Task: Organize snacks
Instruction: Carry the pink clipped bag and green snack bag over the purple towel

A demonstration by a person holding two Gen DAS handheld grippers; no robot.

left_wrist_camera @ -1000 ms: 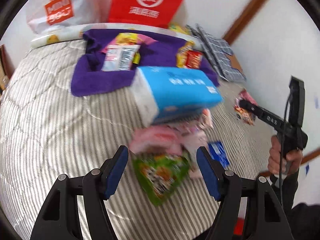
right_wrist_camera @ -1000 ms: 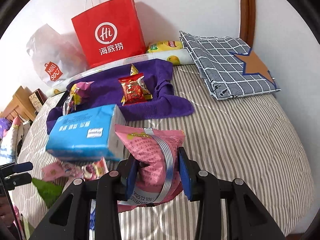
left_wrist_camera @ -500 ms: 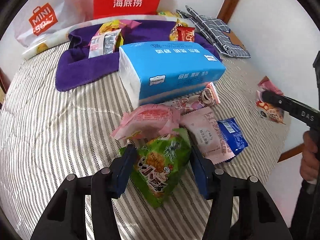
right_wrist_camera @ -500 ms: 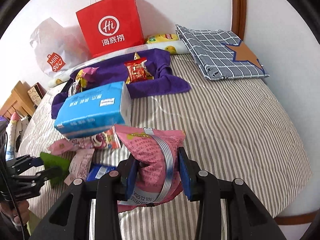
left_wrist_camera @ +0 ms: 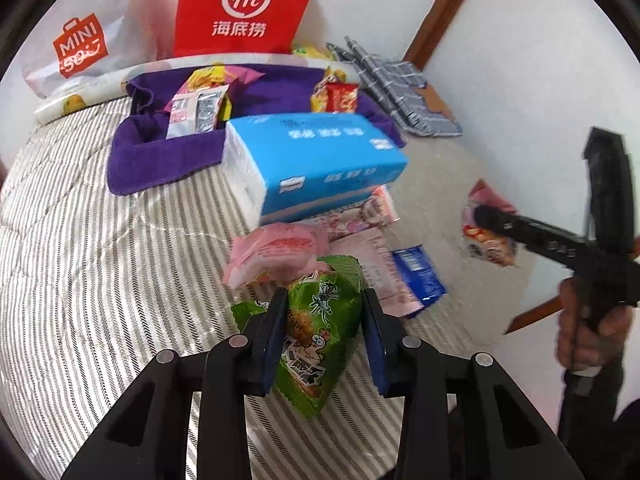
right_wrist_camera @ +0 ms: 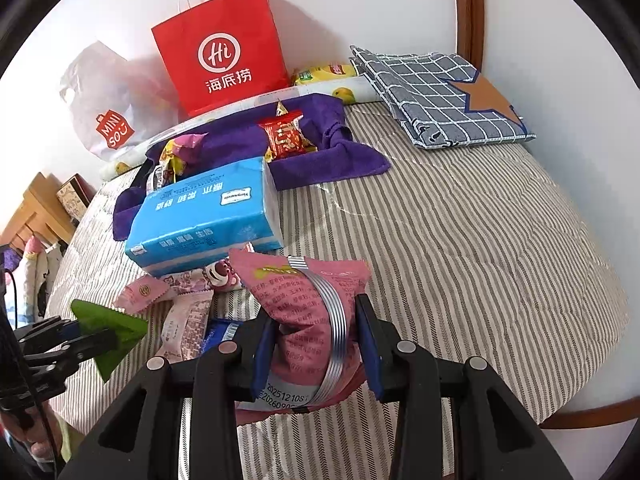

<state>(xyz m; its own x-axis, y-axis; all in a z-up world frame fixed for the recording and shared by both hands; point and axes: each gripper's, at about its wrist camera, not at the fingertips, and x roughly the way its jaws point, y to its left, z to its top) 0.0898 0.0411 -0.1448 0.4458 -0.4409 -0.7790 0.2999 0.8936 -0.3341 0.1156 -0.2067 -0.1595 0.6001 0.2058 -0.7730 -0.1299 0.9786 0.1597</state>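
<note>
At the bottom centre of each wrist view, the left gripper [left_wrist_camera: 323,332], jaws just closing, pinches the green snack packet [left_wrist_camera: 320,332] while the right gripper [right_wrist_camera: 316,344] clamps the pink snack bag [right_wrist_camera: 308,320], probably to carry both to the purple towel [left_wrist_camera: 168,152].

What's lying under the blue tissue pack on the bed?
A pink cartoon-printed snack packet pokes out from under the blue tissue pack, which leans on it. How far the packet reaches underneath, and whether anything else is there, is covered.

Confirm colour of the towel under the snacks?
Purple towel, clearest in the right wrist view.
</note>
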